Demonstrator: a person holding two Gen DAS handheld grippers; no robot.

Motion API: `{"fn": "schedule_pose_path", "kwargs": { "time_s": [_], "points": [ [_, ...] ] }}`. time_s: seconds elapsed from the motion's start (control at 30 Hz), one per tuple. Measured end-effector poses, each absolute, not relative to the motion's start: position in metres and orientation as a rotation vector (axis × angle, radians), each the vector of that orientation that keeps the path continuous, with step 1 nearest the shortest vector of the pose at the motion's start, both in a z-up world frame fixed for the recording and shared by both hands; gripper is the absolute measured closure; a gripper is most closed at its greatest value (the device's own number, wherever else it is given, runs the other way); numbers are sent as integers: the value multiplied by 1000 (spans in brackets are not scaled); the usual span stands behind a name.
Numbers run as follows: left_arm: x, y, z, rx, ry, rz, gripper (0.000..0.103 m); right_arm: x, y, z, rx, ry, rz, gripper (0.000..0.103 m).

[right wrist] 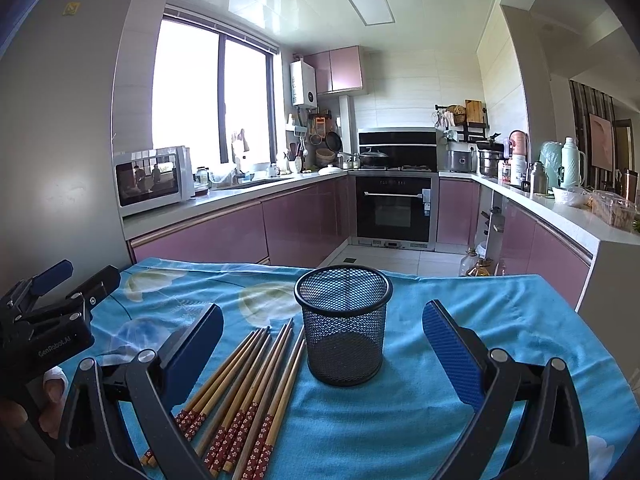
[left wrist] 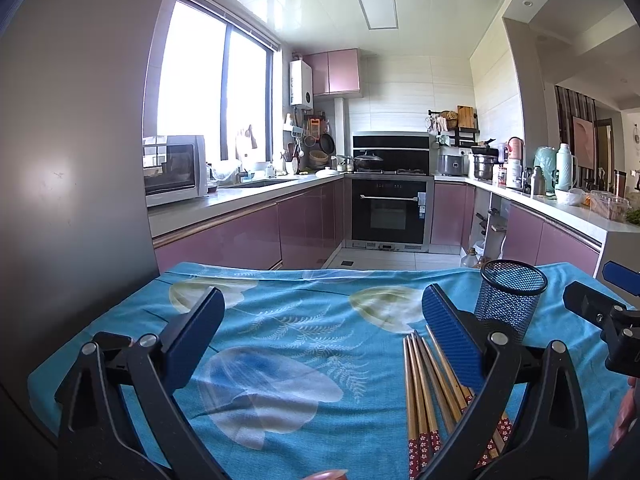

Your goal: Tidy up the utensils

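Observation:
Several wooden chopsticks [right wrist: 248,384] with red patterned ends lie side by side on the blue tablecloth, just left of an upright, empty black mesh cup [right wrist: 342,326]. My right gripper [right wrist: 323,340] is open and empty, its jaws spread either side of the cup and chopsticks, short of them. My left gripper [left wrist: 323,328] is open and empty over the cloth; the chopsticks [left wrist: 430,392] lie by its right finger and the mesh cup [left wrist: 510,300] stands behind that finger. Each gripper shows at the edge of the other's view.
The table is covered with a blue leaf-print cloth [left wrist: 304,344]; its far edge [right wrist: 248,266] drops to the kitchen floor. A grey fridge wall [left wrist: 72,160] stands close on the left. Pink cabinets, an oven and cluttered counters lie beyond.

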State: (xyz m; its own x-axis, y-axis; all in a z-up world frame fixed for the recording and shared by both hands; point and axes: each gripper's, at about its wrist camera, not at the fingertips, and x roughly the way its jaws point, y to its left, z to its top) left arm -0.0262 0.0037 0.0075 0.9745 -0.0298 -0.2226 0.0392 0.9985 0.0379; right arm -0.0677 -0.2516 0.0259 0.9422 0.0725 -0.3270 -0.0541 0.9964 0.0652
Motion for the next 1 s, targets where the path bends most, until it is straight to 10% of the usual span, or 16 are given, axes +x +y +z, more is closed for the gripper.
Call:
{"fn": "schedule_pose_path", "kwargs": {
  "time_s": [1.0],
  "points": [
    [-23, 3, 4, 48, 246, -29, 6, -62, -250, 22, 64, 356, 81, 6]
  ]
}}
